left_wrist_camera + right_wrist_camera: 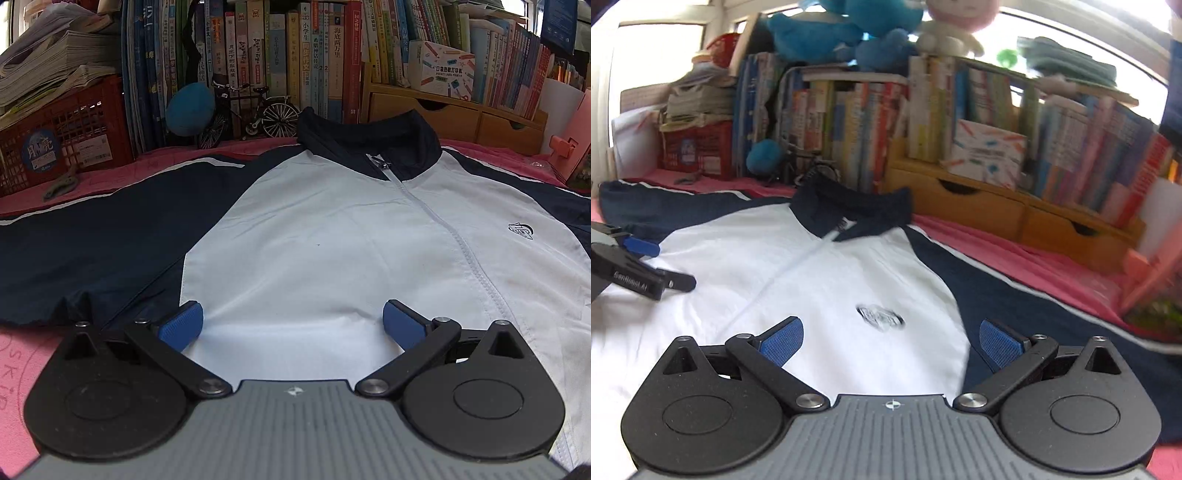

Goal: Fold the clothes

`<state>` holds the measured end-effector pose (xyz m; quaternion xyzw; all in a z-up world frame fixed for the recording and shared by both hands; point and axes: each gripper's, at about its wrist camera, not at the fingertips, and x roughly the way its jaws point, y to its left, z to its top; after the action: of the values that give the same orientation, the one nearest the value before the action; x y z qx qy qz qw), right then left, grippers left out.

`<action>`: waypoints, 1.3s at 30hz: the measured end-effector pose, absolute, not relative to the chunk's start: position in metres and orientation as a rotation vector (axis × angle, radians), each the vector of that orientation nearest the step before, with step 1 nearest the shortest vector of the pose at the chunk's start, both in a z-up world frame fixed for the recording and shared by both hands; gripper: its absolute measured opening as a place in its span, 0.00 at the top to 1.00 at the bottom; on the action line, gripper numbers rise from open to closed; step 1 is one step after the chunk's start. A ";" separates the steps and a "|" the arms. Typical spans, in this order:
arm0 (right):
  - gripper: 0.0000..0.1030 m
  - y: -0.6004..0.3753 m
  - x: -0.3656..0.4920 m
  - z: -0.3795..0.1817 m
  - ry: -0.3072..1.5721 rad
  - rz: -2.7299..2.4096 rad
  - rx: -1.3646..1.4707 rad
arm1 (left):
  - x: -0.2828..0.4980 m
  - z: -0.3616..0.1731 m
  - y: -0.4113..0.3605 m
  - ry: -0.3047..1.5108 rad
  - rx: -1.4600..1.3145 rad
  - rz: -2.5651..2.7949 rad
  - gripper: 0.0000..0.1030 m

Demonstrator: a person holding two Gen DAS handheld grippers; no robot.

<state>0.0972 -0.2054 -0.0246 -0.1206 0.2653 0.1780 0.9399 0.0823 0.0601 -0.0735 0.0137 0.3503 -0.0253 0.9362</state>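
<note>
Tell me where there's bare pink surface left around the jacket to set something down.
Bare pink cover lies between the jacket's right sleeve and the wooden drawers. A smaller patch sits beside the left gripper. Along the books it's crowded.

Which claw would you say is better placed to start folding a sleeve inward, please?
Probably the right. The right claw hangs open with one pad above the jacket's navy sleeve. The left claw, also open, frames only the white front panel, its sleeve off to the side.
</note>
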 end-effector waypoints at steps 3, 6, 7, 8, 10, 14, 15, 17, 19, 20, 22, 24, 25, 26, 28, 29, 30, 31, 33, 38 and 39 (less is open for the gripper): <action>0.00 -0.158 0.155 -0.034 0.578 0.439 -0.213 | 0.082 -0.074 0.060 0.716 0.028 -0.051 0.00; 0.00 -0.112 0.189 -0.047 0.613 0.513 -0.189 | 0.082 -0.073 0.060 0.715 0.028 -0.051 0.00; 0.00 -0.099 0.197 -0.053 0.621 0.530 -0.192 | 0.082 -0.073 0.060 0.715 0.028 -0.050 0.00; 0.00 -0.087 0.201 -0.059 0.631 0.543 -0.207 | 0.082 -0.073 0.060 0.715 0.027 -0.050 0.00; 0.00 -0.069 0.205 -0.072 0.650 0.561 -0.248 | 0.082 -0.073 0.060 0.715 0.027 -0.050 0.00; 0.00 -0.087 0.218 -0.074 0.690 0.557 -0.193 | 0.082 -0.073 0.061 0.715 0.027 -0.050 0.00; 0.00 -0.095 0.222 -0.074 0.683 0.532 -0.200 | 0.082 -0.073 0.062 0.715 0.027 -0.050 0.00; 0.00 -0.119 0.234 -0.074 0.678 0.458 -0.196 | 0.082 -0.074 0.062 0.715 0.028 -0.052 0.00; 0.00 -0.148 0.250 -0.075 0.685 0.356 -0.157 | 0.083 -0.074 0.062 0.715 0.029 -0.054 0.00; 0.00 -0.166 0.261 -0.077 0.696 0.286 -0.123 | 0.082 -0.074 0.062 0.714 0.029 -0.055 0.00; 0.00 -0.201 0.278 -0.078 0.708 0.121 -0.066 | 0.082 -0.074 0.062 0.714 0.029 -0.056 0.00; 0.00 -0.223 0.284 -0.076 0.718 -0.014 -0.041 | 0.082 -0.074 0.062 0.714 0.030 -0.056 0.00; 0.00 -0.233 0.286 -0.075 0.723 -0.078 -0.032 | 0.082 -0.074 0.062 0.714 0.030 -0.056 0.00; 0.00 -0.243 0.288 -0.074 0.726 -0.143 -0.022 | 0.082 -0.074 0.062 0.714 0.030 -0.056 0.00; 0.01 -0.253 0.286 -0.071 0.723 -0.195 -0.019 | 0.082 -0.074 0.062 0.714 0.030 -0.056 0.00; 0.01 -0.246 0.277 -0.067 0.709 -0.132 -0.034 | 0.082 -0.074 0.062 0.714 0.030 -0.056 0.00; 0.01 -0.235 0.267 -0.063 0.694 -0.068 -0.054 | 0.082 -0.074 0.062 0.714 0.030 -0.056 0.00; 0.01 -0.224 0.257 -0.060 0.684 -0.011 -0.075 | 0.082 -0.075 0.062 0.714 0.030 -0.056 0.00; 0.02 -0.186 0.237 -0.053 0.690 0.165 -0.137 | 0.082 -0.075 0.061 0.714 0.030 -0.055 0.00; 0.14 -0.098 0.214 -0.060 0.736 0.440 -0.279 | 0.082 -0.075 0.061 0.713 0.029 -0.055 0.00; 0.13 -0.086 0.221 -0.062 0.736 0.433 -0.273 | 0.082 -0.075 0.061 0.713 0.029 -0.055 0.00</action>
<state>0.2206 -0.0857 -0.0618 -0.1320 0.3556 0.2093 0.9013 0.0822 0.0607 -0.0751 0.0143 0.3491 -0.0268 0.9366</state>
